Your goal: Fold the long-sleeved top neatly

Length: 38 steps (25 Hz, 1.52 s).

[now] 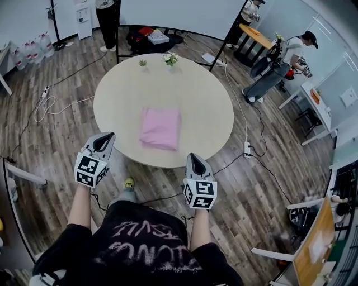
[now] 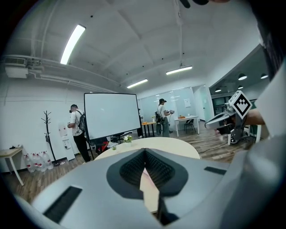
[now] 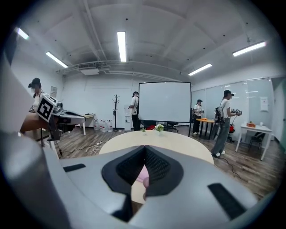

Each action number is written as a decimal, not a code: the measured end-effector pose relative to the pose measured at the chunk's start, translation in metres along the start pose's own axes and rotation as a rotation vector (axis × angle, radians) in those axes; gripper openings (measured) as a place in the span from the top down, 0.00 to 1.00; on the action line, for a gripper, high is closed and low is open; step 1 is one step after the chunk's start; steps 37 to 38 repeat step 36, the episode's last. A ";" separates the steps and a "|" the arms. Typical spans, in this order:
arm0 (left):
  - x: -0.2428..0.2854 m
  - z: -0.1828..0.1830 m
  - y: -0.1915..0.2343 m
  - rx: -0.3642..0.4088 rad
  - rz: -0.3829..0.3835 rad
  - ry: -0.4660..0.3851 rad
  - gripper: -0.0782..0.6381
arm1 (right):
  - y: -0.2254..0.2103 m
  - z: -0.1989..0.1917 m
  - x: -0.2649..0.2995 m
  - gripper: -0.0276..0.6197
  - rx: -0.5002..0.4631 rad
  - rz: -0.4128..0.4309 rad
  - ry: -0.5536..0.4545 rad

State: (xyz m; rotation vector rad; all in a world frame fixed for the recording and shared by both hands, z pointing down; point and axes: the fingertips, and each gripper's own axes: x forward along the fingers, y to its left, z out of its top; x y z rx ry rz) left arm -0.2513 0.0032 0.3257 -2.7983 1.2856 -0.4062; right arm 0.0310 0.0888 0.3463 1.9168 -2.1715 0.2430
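A pink long-sleeved top point(image 1: 160, 128) lies folded into a neat rectangle on the round beige table point(image 1: 196, 95), near its front edge. My left gripper point(image 1: 104, 141) is held off the table's front left edge, shut and empty. My right gripper point(image 1: 196, 163) hovers just off the front edge, right of the top, also shut with nothing in it. In the right gripper view a sliver of the pink top point(image 3: 142, 175) shows beyond the closed jaws of my right gripper point(image 3: 144, 155). The left gripper view looks past the closed jaws of my left gripper point(image 2: 145, 156) over the table point(image 2: 174, 144).
Two small flower pots point(image 1: 170, 58) stand at the table's far edge. A whiteboard on a stand point(image 1: 173, 17) is behind it. Cables and a power strip point(image 1: 246, 148) lie on the wooden floor. People stand by desks at the back right point(image 1: 291, 50).
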 end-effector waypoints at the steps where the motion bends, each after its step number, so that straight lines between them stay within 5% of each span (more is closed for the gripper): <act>1: -0.002 0.001 0.001 0.002 0.007 -0.006 0.87 | -0.001 0.001 -0.002 0.95 0.001 -0.006 -0.004; 17: -0.030 0.005 0.016 -0.037 0.093 -0.063 0.87 | 0.001 0.006 -0.016 0.95 0.029 -0.045 -0.046; 38: -0.019 0.005 0.011 -0.040 0.056 -0.057 0.87 | -0.003 0.007 -0.008 0.95 0.036 -0.050 -0.052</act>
